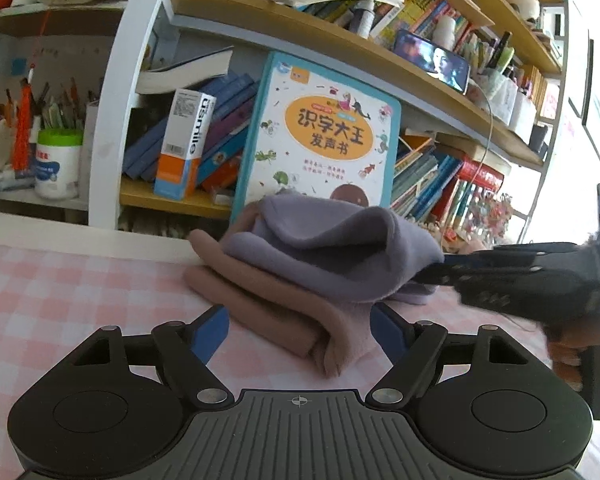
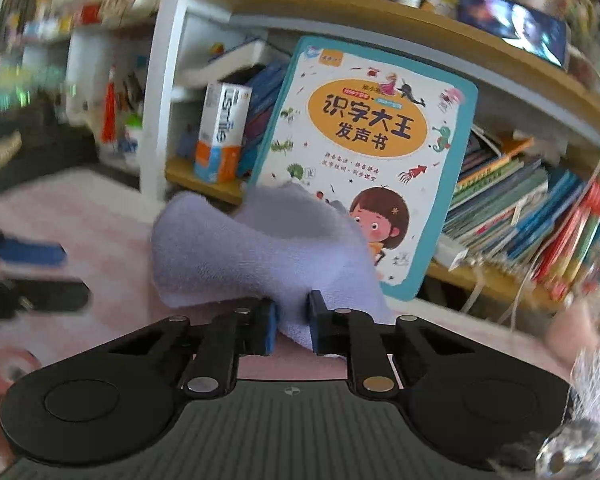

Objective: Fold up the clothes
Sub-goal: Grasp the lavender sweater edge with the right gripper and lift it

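A folded brown-pink cloth (image 1: 268, 300) lies on the pink checked table (image 1: 60, 280). A lilac cloth (image 1: 332, 248) is heaped on top of it. My left gripper (image 1: 300, 330) is open, its blue fingers either side of the brown cloth's near corner. My right gripper (image 1: 440, 270) reaches in from the right and is shut on the lilac cloth's edge. In the right wrist view the lilac cloth (image 2: 252, 248) is pinched between the blue pads of my right gripper (image 2: 293, 322) and held up. The left gripper's blue finger (image 2: 28, 254) shows blurred at the left.
A big children's book (image 1: 320, 140) leans against the bookshelf (image 1: 340, 56) right behind the cloths; it also shows in the right wrist view (image 2: 372, 160). A white and orange box (image 1: 184, 148) and a white tub (image 1: 58, 164) stand at the back left.
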A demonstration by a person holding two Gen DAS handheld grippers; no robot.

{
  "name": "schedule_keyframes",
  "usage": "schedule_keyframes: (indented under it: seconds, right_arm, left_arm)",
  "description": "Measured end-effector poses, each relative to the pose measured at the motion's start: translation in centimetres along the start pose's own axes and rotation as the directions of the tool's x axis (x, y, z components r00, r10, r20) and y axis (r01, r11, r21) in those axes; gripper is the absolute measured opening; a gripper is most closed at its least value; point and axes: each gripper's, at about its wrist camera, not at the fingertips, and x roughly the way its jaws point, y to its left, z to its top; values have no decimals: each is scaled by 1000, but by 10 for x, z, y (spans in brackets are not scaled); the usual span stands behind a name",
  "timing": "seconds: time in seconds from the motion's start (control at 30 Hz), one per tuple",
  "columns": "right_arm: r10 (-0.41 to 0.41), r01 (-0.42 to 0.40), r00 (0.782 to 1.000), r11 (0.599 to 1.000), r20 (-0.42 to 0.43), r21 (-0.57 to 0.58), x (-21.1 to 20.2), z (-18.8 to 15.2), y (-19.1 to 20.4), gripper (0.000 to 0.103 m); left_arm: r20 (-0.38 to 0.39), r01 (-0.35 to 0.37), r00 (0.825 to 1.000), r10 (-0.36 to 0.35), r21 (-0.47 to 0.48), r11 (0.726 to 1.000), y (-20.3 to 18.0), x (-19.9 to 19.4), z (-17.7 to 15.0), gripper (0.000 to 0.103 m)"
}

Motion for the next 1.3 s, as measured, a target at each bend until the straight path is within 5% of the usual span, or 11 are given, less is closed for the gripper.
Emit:
schedule_keyframes:
  seconds: [0.43, 0.5, 0.6, 0.77, 0.93, 1.17, 1.3]
  right_arm:
    - [71, -71, 997, 995, -6, 68, -40, 5, 10, 12]
    - [31, -31, 999, 1000, -12, 1, -41, 3, 16, 16]
    - [-38, 37, 999, 990, -7, -133, -37, -1, 29, 43]
    - [-87, 80, 996, 949, -9, -304, -20, -2, 46, 53]
    - [-72, 53, 996, 958, -58, -281, 7, 2, 47, 52]
    - [-52, 34, 994, 981, -92, -189, 25, 12, 40, 25]
    - [-1, -2, 999, 997, -33, -76, 8, 28, 35, 19]
  left_arm:
    - [14, 18, 1000, -17, -25, 1000, 3, -6, -1, 82]
    - [4, 18, 1000, -18, -33, 999, 5, -5, -2, 82]
    - [-6, 29, 1000, -29, -44, 999, 7, -5, -3, 82]
    - [-6, 43, 999, -43, -31, 999, 4, -7, -3, 82]
    - [-12, 54, 998, -55, -34, 998, 2, -8, -3, 82]
    - [-12, 61, 998, -62, -66, 996, 5, -7, -2, 82]
    - [7, 48, 999, -47, -69, 997, 7, -11, 0, 82]
